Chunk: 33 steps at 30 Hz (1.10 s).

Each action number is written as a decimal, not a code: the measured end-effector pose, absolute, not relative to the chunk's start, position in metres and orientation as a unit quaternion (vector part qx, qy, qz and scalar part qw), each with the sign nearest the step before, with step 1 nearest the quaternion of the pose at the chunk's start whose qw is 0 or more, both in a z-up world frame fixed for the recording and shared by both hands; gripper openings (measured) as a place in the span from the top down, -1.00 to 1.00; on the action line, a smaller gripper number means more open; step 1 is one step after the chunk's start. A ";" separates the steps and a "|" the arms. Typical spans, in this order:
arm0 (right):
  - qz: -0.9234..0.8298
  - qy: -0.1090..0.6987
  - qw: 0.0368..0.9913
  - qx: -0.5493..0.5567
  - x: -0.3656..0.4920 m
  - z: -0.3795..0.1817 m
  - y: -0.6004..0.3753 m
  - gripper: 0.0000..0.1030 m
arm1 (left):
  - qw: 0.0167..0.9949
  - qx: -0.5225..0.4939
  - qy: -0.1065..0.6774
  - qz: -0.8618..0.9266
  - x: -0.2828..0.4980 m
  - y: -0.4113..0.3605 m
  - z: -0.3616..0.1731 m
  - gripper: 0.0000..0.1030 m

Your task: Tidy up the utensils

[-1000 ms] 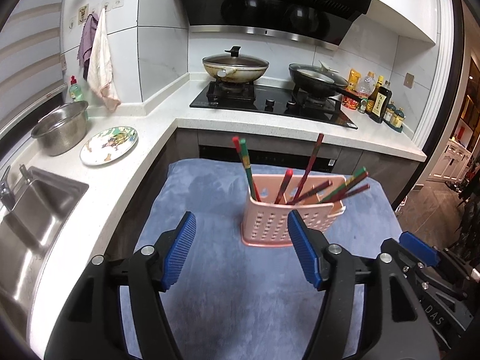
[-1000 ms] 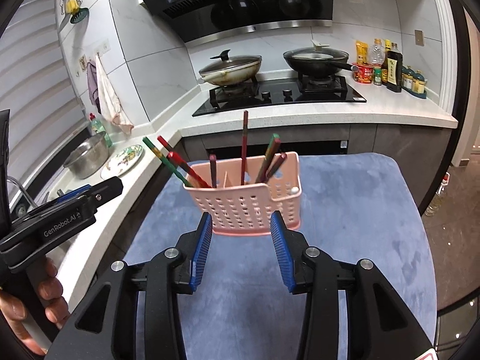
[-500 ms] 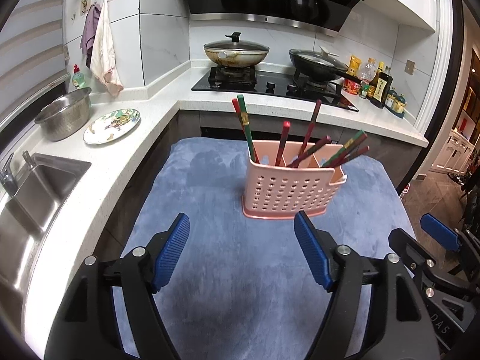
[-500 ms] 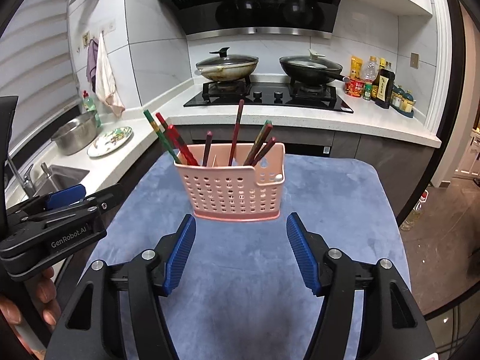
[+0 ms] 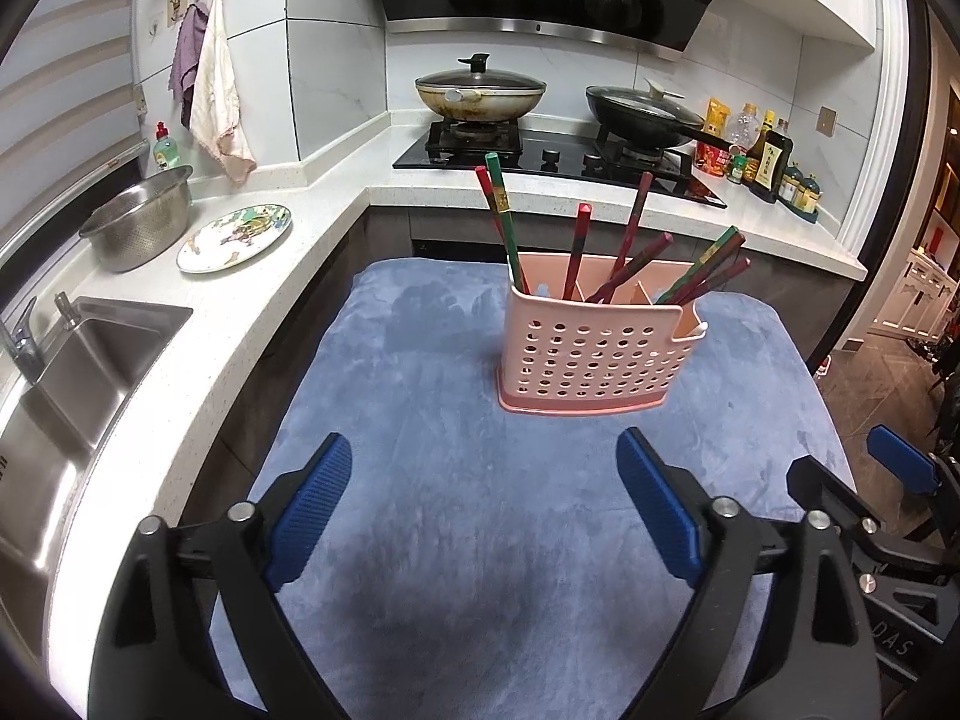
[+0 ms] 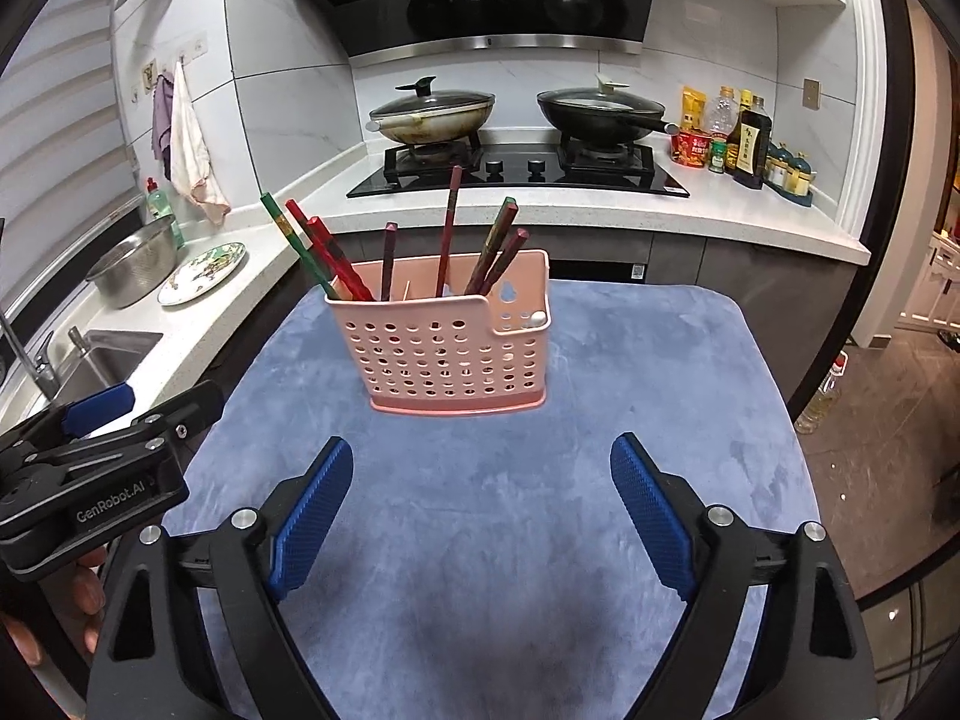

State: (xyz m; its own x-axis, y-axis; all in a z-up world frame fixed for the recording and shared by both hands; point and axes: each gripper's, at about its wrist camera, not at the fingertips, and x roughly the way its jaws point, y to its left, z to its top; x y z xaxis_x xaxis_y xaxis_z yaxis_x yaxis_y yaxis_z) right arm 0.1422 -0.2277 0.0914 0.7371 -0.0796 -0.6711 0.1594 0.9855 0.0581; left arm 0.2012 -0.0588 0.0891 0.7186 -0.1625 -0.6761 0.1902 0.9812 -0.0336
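Note:
A pink perforated utensil holder (image 5: 591,354) stands upright on a blue cloth (image 5: 456,480); it also shows in the right wrist view (image 6: 447,348). Several red, dark red and green chopsticks (image 5: 576,252) stand in its compartments, leaning outward (image 6: 447,222). My left gripper (image 5: 483,468) is open and empty, some way in front of the holder. My right gripper (image 6: 480,468) is open and empty, also in front of it. The right gripper's body shows at the left view's right edge (image 5: 900,516); the left gripper's body shows at the right view's left edge (image 6: 96,462).
A white counter wraps round the left and back. On it are a steel sink (image 5: 66,384), a metal colander (image 5: 138,225), a patterned plate (image 5: 234,237), a stove with two lidded pans (image 5: 480,93), and sauce bottles (image 5: 762,162). Floor drops away at right.
Both grippers have pulled back from the holder and opened wider. The holder and chopsticks have not moved.

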 end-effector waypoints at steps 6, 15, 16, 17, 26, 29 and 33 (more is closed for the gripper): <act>-0.068 0.358 0.929 0.060 0.142 0.090 -0.229 -0.70 | 0.928 0.027 0.363 -0.084 0.198 -0.060 0.085 -0.81; -0.076 0.351 0.932 0.052 0.138 0.089 -0.228 -0.88 | 0.927 0.029 0.367 -0.074 0.195 -0.060 0.082 -0.83; -0.077 0.351 0.932 0.052 0.138 0.089 -0.229 -0.88 | 0.926 0.029 0.368 -0.073 0.195 -0.060 0.082 -0.83; -0.076 0.352 0.931 0.053 0.138 0.089 -0.229 -0.88 | 0.926 0.029 0.369 -0.073 0.195 -0.060 0.082 -0.83; -0.074 0.358 0.929 0.059 0.136 0.085 -0.230 -0.88 | 0.927 0.030 0.368 -0.068 0.195 -0.059 0.081 -0.84; -0.075 0.358 0.929 0.060 0.136 0.085 -0.231 -0.88 | 0.927 0.034 0.368 -0.068 0.195 -0.059 0.081 -0.84; -0.075 0.358 0.929 0.060 0.136 0.085 -0.231 -0.88 | 0.928 0.039 0.365 -0.065 0.195 -0.060 0.082 -0.84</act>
